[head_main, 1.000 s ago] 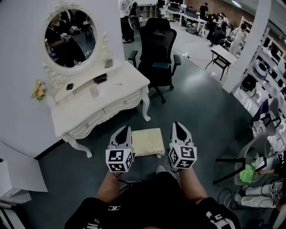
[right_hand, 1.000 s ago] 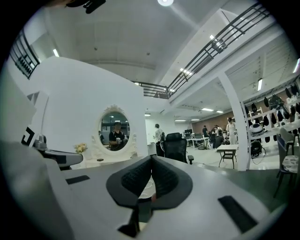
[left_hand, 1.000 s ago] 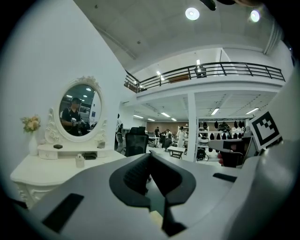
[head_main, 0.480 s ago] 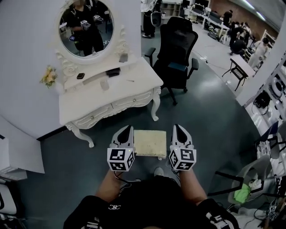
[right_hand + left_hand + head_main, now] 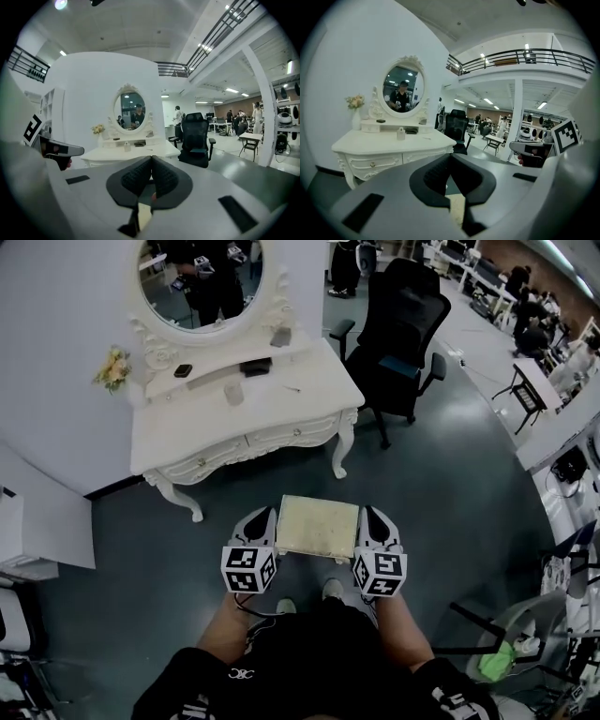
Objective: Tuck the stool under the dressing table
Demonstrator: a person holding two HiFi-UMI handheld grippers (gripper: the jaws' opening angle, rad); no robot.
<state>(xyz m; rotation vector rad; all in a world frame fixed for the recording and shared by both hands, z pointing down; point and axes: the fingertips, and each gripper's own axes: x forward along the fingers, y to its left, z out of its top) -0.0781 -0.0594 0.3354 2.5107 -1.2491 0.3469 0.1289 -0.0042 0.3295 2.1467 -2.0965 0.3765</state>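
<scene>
Cream-cushioned stool (image 5: 319,525) on grey floor (image 5: 450,465), just on near side of white dressing-table counter (image 5: 281,404), not under it. Flanked by left hand-held gripper (image 5: 262,517) & right hand-held gripper (image 5: 373,516), one at each side edge, contact unclear. Both w/ jaws closed tight, nothing btwn pads.

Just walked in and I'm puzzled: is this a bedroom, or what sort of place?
Probably a large open workshop or lab hall, not a home: the white dressing table stands beside an office chair, with a mezzanine railing overhead.
</scene>
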